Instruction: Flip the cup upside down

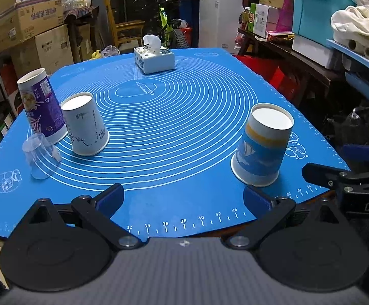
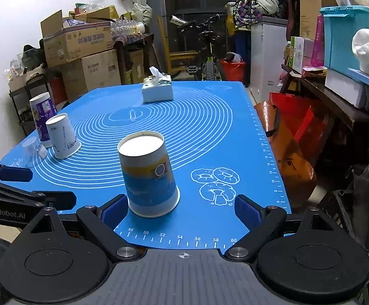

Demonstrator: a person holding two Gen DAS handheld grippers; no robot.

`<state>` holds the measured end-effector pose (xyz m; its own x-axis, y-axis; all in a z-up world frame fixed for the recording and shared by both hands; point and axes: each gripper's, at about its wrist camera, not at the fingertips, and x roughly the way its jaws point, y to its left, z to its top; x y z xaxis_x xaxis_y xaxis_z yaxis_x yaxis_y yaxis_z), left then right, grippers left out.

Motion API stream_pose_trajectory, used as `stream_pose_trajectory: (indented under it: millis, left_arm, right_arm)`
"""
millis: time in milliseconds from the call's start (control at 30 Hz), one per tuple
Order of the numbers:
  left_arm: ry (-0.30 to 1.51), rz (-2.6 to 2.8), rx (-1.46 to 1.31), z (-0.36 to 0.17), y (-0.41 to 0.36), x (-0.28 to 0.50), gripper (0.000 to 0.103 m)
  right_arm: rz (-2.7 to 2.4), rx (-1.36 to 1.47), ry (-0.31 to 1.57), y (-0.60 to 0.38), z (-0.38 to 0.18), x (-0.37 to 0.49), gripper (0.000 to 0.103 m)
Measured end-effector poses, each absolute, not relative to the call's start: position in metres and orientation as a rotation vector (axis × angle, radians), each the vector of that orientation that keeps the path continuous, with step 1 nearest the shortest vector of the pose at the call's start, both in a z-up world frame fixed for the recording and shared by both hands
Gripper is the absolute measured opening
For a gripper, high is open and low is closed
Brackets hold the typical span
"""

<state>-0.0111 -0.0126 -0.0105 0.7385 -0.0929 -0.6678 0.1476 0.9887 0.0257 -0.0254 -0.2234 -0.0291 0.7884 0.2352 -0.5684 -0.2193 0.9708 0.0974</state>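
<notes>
A blue and yellow paper cup [image 1: 262, 147] stands upside down on the blue mat [image 1: 174, 132], just beyond my left gripper's right finger; in the right wrist view it [image 2: 149, 175] stands close ahead, next to the left finger. A white paper cup [image 1: 85, 124], a tall purple cup [image 1: 42, 106] and a clear plastic cup [image 1: 41, 155] stand upside down at the mat's left. My left gripper [image 1: 184, 199] is open and empty near the mat's front edge. My right gripper [image 2: 182, 209] is open and empty, apart from the cup.
A tissue box [image 1: 154, 59] sits at the far side of the mat. Cardboard boxes [image 1: 29, 25] stand at the back left, a bicycle [image 2: 207, 50] behind, and shelves with a teal bin [image 1: 319, 7] on the right. The right gripper's finger [image 1: 321, 175] shows at the left view's right edge.
</notes>
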Motion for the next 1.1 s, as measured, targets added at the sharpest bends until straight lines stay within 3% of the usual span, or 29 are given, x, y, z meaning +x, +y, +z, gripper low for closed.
stream_pose_trajectory:
  millis: [1100]
  left_arm:
    - [0.764,-0.143,0.106,-0.0195,-0.0208,-0.0092,0.099]
  right_arm:
    - [0.23,0.041,0.647,-0.225,-0.0373,-0.0226,0.092]
